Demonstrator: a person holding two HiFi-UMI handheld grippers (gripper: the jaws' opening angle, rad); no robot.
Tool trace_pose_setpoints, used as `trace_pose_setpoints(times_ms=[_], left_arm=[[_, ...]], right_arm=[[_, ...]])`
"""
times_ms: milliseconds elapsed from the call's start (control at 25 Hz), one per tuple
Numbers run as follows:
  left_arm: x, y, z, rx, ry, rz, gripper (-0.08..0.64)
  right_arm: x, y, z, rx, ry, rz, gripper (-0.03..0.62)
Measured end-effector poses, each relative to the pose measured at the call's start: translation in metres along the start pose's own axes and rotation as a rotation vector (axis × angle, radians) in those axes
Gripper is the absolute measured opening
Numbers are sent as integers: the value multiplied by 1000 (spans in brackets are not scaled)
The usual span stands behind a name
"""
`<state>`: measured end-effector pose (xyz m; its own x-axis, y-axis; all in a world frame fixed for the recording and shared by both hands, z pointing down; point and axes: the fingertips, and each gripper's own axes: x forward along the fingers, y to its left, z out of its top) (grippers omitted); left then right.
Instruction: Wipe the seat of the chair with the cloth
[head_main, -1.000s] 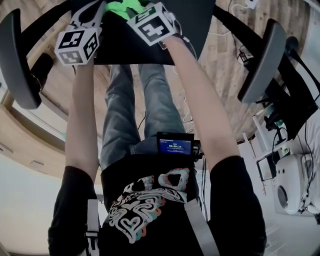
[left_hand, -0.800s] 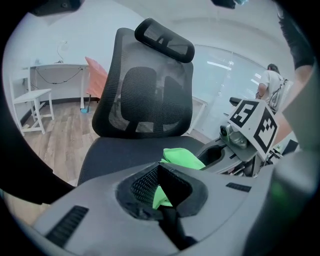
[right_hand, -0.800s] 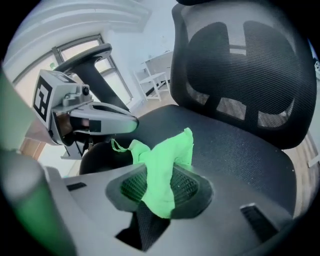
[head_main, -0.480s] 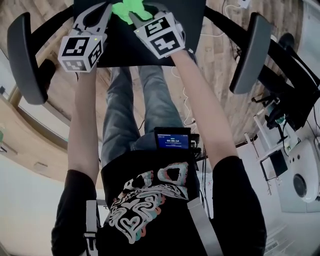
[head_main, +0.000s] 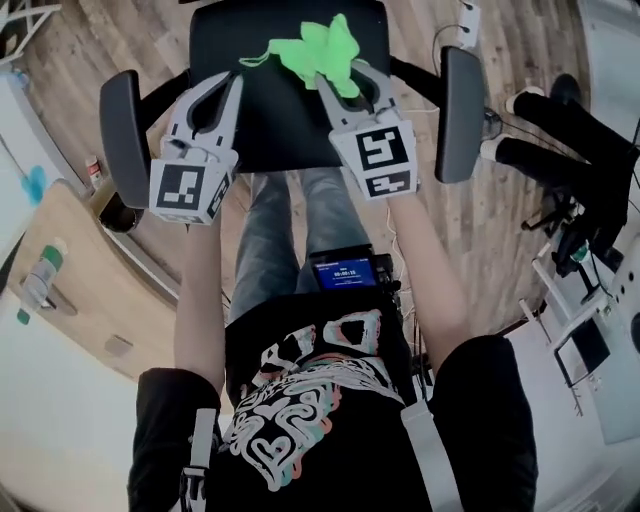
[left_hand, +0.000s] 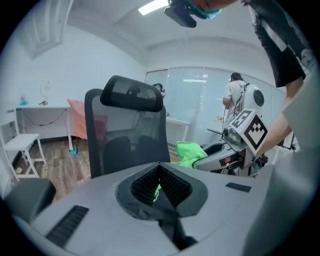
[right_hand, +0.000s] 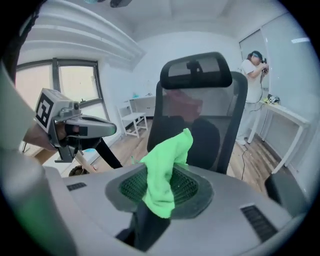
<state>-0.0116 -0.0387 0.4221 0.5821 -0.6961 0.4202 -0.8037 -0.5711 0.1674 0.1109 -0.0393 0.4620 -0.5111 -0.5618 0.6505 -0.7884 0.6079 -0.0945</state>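
Note:
The black office chair's seat (head_main: 262, 115) lies below me, between two armrests. My right gripper (head_main: 340, 76) is over the seat's front right part, shut on a bright green cloth (head_main: 318, 46) that bunches out beyond its tips above the seat. In the right gripper view the cloth (right_hand: 162, 186) hangs from the closed jaws of that gripper (right_hand: 167, 175), in front of the backrest (right_hand: 202, 117). My left gripper (head_main: 229, 84) hovers over the seat's front left, jaws closed on nothing (left_hand: 159, 166). The left gripper view shows the cloth (left_hand: 188, 150) beside it.
Armrests (head_main: 121, 135) (head_main: 462, 112) flank the seat. Dark chair-base legs (head_main: 560, 150) and a cable lie on the wood floor at right. A white desk (left_hand: 25, 142) stands at the left wall. People stand in the background (left_hand: 235, 97) (right_hand: 254, 82).
The whole seat has come into view. Both grippers now sit lower in the head view, over the seat's front, and the right one still holds the cloth.

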Motion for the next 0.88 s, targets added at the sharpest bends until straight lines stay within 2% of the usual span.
trace_pose_setpoints(times_ms=[160,320,480,600,880], left_arm=[[-41,-7,52,38,-48,23,0],[-86,-4,78,44,-76,63,0],[-132,2,103,28,-109,107,0],[-155,8,120,53,-120,130,0],[-205,10,172,87,-198,208,0]], right_arm=[[-48,-3,52,-7,-75,-31,115],[-95,4,98,-25,-139,-66,115],[-143,16,128,-46,-173,-106,115],[-166,27,144,-92,-181,-127,115],[-217,52,192,-63,-313,-134,115]])
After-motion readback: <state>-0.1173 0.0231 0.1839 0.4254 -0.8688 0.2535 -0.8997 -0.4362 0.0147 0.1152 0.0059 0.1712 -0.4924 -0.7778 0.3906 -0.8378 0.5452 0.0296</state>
